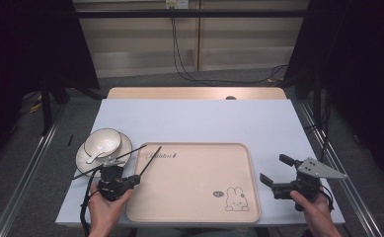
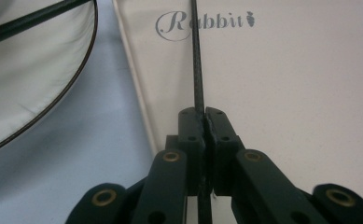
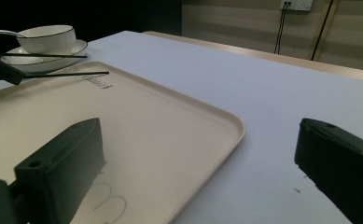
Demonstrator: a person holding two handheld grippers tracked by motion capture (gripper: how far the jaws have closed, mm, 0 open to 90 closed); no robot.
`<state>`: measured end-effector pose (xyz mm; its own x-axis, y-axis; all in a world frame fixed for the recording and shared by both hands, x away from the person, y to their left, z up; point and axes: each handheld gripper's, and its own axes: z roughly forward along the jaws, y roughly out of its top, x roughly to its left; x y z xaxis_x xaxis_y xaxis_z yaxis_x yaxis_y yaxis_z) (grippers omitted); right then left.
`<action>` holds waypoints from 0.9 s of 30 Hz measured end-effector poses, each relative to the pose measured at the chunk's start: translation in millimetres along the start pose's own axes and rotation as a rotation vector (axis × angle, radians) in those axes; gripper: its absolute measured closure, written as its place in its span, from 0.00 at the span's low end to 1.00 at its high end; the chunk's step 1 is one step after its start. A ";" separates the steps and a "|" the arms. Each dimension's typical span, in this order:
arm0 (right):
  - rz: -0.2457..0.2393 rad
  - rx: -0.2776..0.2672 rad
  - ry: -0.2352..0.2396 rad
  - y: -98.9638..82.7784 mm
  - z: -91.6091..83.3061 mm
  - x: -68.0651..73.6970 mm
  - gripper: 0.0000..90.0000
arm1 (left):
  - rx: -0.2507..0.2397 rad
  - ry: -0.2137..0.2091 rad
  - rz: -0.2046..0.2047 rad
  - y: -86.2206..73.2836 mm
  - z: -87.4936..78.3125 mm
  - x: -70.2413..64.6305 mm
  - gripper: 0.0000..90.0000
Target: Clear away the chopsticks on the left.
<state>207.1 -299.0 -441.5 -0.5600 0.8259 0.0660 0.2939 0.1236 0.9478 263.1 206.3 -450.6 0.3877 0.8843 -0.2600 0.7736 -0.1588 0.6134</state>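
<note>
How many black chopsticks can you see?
2. One thin black chopstick is pinched in the left tool, its tip over the beige tray. The other chopstick lies across the white plate.

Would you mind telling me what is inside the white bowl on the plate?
A white spoon rests in the bowl, its handle over the rim. Nothing else shows inside. The plate beneath is partly covered.

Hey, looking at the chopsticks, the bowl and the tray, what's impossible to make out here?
- Thin black chopstick clamped in the left gripper: in the left gripper view its far tip is cut off by the top edge.
- White black-rimmed bowl: high view, contents too small to tell.
- Beige rectangular plastic tray: right gripper view, rabbit drawing partly hidden behind that gripper's finger.
</note>
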 end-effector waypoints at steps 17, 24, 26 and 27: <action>-0.002 0.002 0.009 -0.1 1.3 0.7 0.01 | 0.045 0.015 -0.044 -3.3 15.3 -3.4 0.95; 0.000 0.001 0.007 0.0 1.7 0.6 0.01 | 0.045 -0.003 -0.052 -2.8 15.5 -2.4 0.91; -0.001 0.001 0.007 0.0 1.6 0.5 0.01 | 0.045 -0.021 -0.052 -2.7 15.2 -2.4 0.85; -0.001 0.001 0.008 -0.1 1.6 0.5 0.01 | 0.039 -0.025 -0.039 -2.7 15.1 -2.2 0.85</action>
<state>208.0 -297.7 -442.0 -0.5661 0.8216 0.0675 0.2940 0.1247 0.9476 267.7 198.2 -462.9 0.3689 0.8791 -0.3019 0.8069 -0.1417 0.5734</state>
